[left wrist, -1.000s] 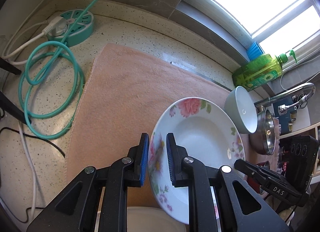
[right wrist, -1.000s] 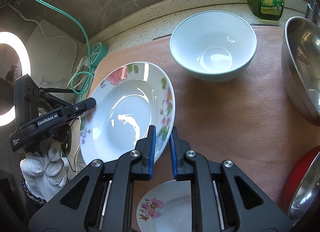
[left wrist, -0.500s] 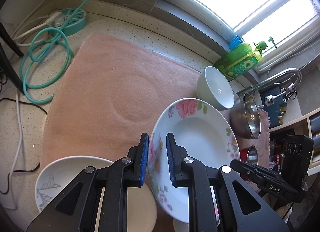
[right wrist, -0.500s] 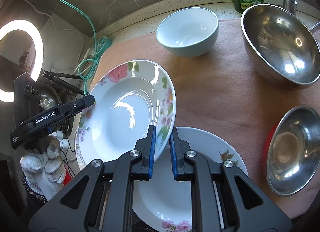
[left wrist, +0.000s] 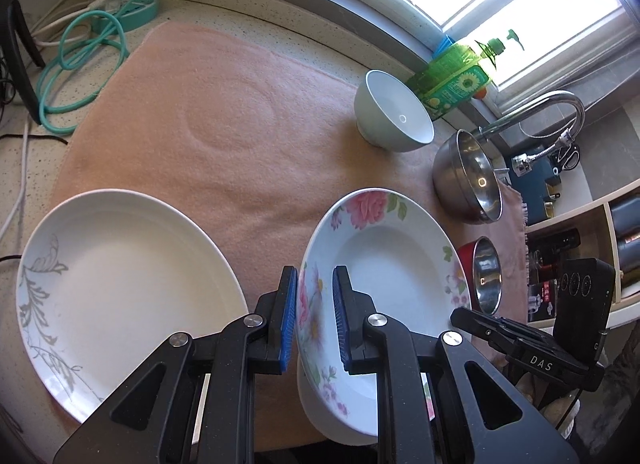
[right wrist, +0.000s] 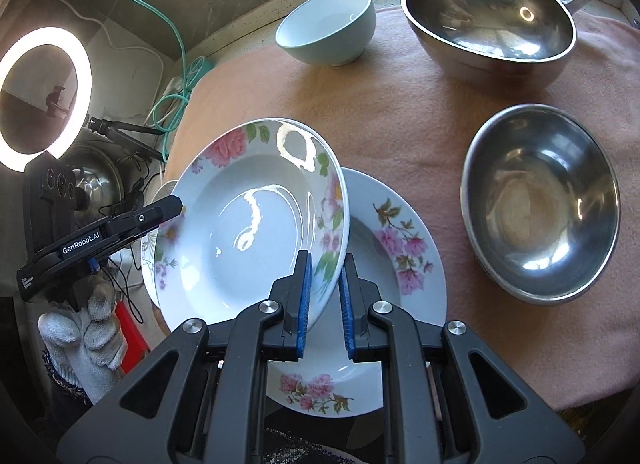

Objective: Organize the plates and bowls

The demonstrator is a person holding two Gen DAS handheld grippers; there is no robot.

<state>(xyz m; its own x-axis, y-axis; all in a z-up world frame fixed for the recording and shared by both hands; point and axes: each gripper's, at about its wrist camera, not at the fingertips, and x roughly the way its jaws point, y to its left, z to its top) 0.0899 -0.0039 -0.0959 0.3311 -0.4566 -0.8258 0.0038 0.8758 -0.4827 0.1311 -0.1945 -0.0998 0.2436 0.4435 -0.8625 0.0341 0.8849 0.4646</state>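
floral plate (right wrist: 248, 223): clamped by left gripper (left wrist: 314, 320) and right gripper (right wrist: 323, 300), tilted
bowls: white bowl (right wrist: 326, 31), steel bowls (right wrist: 540, 203) empty, far right

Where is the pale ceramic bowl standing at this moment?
In the right wrist view, the pale ceramic bowl stands at the towel's far edge, left of the largest steel bowl.

We see a speckled countertop (left wrist: 36, 167) carrying a pink towel (left wrist: 224, 111), a coiled teal cable (left wrist: 76, 67) and a round teal power strip (left wrist: 136, 9) beside it.
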